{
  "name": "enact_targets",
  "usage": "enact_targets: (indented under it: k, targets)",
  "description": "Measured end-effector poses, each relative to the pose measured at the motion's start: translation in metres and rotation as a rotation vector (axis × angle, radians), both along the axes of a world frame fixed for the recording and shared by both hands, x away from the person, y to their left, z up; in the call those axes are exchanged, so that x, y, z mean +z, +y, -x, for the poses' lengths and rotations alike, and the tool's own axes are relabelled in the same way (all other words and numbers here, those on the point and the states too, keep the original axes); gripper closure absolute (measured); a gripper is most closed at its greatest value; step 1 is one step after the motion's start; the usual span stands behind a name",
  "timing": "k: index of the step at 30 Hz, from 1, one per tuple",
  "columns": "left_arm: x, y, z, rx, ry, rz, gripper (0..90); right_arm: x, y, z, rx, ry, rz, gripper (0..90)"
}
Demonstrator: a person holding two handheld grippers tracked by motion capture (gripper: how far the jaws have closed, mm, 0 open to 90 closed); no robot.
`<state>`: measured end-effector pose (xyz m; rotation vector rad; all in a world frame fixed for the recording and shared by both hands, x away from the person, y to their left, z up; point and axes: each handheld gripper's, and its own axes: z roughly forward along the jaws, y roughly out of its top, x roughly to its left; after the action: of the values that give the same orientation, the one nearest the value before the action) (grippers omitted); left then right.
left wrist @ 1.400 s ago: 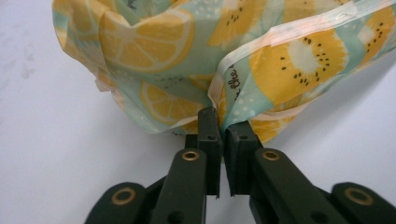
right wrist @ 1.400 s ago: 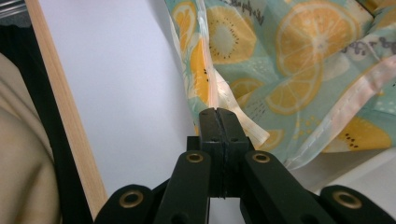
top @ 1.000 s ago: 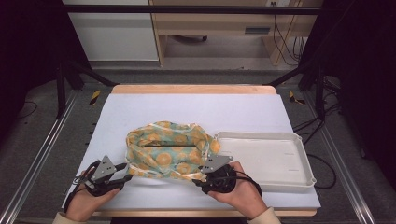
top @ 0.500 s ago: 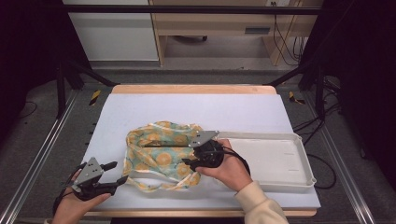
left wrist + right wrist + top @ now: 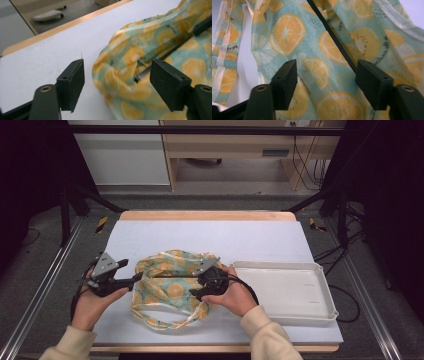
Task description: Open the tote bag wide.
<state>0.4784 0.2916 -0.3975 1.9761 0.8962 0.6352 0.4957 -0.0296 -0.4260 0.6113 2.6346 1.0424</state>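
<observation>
- Cloth bag [image 5: 170, 287], teal w/ orange-slice and kiwi print, lies crumpled on the pale blue mat [image 5: 225, 240], front-centre of the table, just left of the white tray [image 5: 290, 290].
- Its pale strap [image 5: 165, 322] loops out along the near edge, flat on the mat.
- In my right gripper view the print is close up under my jaws; a thin black cable [image 5: 332, 35] runs diagonally across the fabric.
- My right gripper [image 5: 196, 290] sits over the bag's right half, pointing left across it. Jaws stand apart and have just been opening; fabric lies below and between them, pads not pressing on it.
- My right hand [image 5: 235, 295] wraps the handle, close beside the tray's left rim, wrist over the mat's front edge.
- My left gripper [image 5: 136, 279] is at the bag's left edge, pointing right toward it. Jaws spread wide, also just been opening. In my left gripper view the bag's bulging side sits between the two pads w/ a clear gap on each side; nothing pinched.
- My left hand [image 5: 92, 302] grips from below-left, over bare mat.
- Tray is shallow, rectangular, on the mat's right end, long side toward me.
- Wood table edge [image 5: 200, 215] shows past the mat's far side; metal rails [image 5: 45, 285] flank the table on both sides.
- Beyond: grey floor, a light wood cabinet [image 5: 225, 145] at the back.
</observation>
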Motion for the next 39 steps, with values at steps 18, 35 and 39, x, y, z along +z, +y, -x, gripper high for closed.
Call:
enact_targets:
  k: [18,35,39]
  targets:
    - [-0.022,-0.014,-0.013,0.01,0.062,-0.006,27.1,0.002,0.002,0.01,0.072,-0.056,0.021,84.3]
    - [-0.023,-0.017,-0.01,0.018,0.057,-0.04,25.8,0.011,-0.014,0.01,0.032,-0.057,-0.011,72.9]
    - [-0.025,-0.018,-0.009,0.019,0.056,-0.046,23.6,0.012,-0.026,0.01,-0.018,-0.079,0.029,53.7]
